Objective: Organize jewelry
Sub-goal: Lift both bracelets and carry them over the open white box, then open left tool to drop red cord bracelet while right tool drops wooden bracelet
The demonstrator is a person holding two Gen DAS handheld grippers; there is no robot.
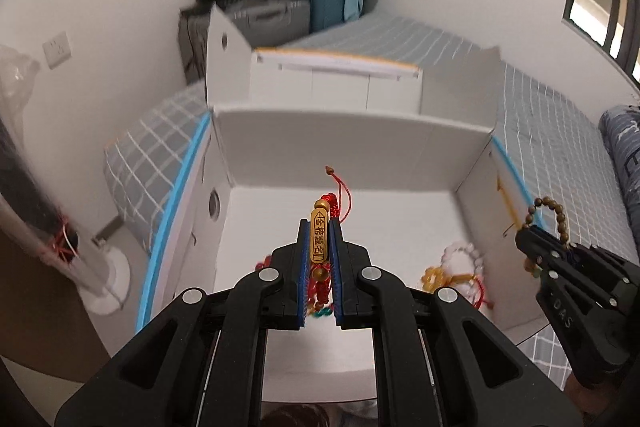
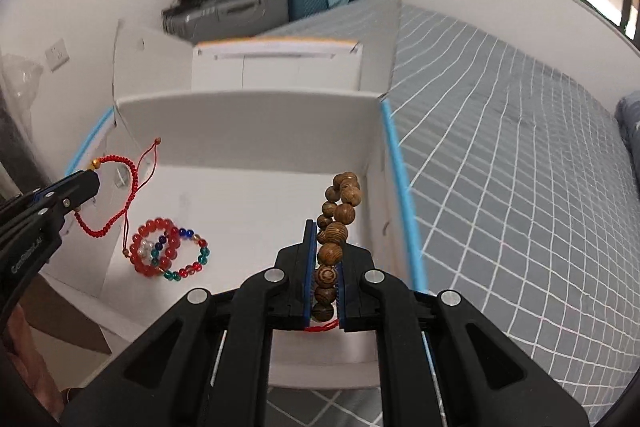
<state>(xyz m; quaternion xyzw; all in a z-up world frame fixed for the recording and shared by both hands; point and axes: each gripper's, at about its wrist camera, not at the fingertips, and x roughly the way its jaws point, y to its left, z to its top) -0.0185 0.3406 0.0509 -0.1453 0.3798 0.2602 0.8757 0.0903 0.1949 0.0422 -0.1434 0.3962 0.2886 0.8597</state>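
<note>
My left gripper [image 1: 320, 227] is shut on a red cord bracelet with a gold bar charm [image 1: 319, 237], held above the open white box [image 1: 344, 135]; it also shows in the right wrist view [image 2: 90, 181] with the red cord [image 2: 114, 195] hanging in a loop. My right gripper [image 2: 327, 227] is shut on a wooden bead bracelet [image 2: 334, 223], held over the box's right side; it also shows in the left wrist view [image 1: 524, 233]. A red bead bracelet [image 2: 154, 251] and a multicolour bead bracelet [image 2: 188, 255] lie on the box floor.
A white pearl bracelet [image 1: 464, 253] and an amber one [image 1: 436, 275] lie in the box's right corner. The box sits on a grey checked bed [image 2: 520, 167]. Its lid [image 2: 276, 67] stands open behind. Suitcases [image 2: 240, 11] stand at the far wall.
</note>
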